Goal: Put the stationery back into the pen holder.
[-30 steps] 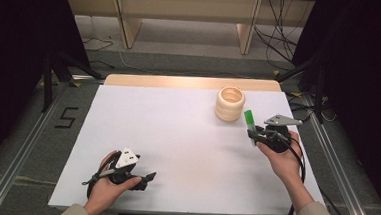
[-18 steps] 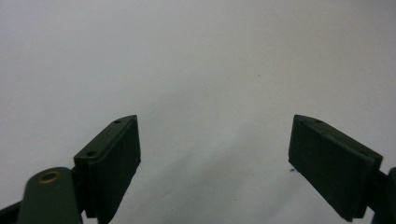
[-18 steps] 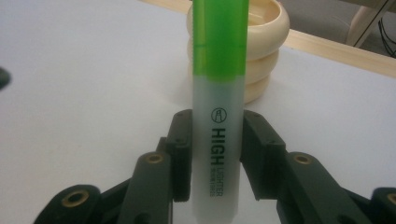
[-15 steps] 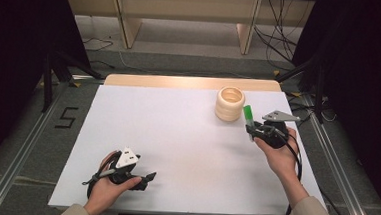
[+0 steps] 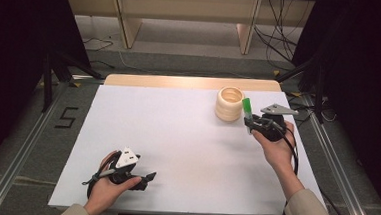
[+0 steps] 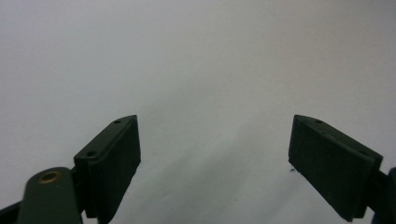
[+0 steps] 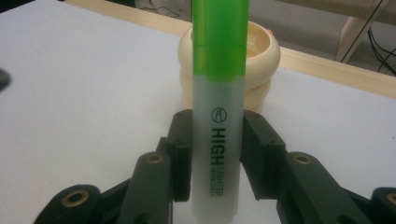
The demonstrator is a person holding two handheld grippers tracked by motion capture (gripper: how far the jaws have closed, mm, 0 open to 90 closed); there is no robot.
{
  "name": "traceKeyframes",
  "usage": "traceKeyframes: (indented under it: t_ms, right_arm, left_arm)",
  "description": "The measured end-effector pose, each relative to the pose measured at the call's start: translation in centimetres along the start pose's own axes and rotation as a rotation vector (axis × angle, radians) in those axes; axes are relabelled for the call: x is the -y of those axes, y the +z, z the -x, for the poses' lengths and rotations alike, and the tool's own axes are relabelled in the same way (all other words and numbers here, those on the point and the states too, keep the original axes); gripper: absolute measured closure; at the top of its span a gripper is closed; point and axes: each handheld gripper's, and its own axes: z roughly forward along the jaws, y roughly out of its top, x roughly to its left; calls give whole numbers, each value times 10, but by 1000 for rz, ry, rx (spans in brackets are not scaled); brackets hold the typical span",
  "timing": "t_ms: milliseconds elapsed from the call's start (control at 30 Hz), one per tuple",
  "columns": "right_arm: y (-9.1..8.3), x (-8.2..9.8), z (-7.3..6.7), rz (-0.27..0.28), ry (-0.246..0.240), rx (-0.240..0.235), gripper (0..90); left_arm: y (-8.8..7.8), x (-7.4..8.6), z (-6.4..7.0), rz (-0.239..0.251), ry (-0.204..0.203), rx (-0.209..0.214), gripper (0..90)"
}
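My right gripper (image 7: 215, 154) grasps the highlighter (image 7: 219, 93), its top cut off, hiding part of the cup (image 7: 261, 60); left gripper (image 6: 215, 158) released.

The highlighter (image 7: 218, 107) had a bright green cap over a frosted white barrel printed with black lettering. The ribbed holder (image 5: 229, 104) was pale cream. The counter (image 5: 176, 136) was plain white with a light wood strip along its far edge. The fingers (image 6: 112, 168) were matt black
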Motion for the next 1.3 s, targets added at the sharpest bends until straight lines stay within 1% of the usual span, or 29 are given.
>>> traceKeyframes:
  t_ms: [433, 967, 1300]
  right_arm:
    - [8, -13, 3, 26, 15, 13, 664]
    - [20, -27, 7, 40, 35, 24, 664]
    - [24, -35, 10, 47, 44, 29, 664]
  left_arm:
    - [0, 0, 0, 4, -2, -1, 165]
    - [0, 0, 0, 2, -2, -1, 165]
    - [0, 0, 0, 2, -2, 0, 165]
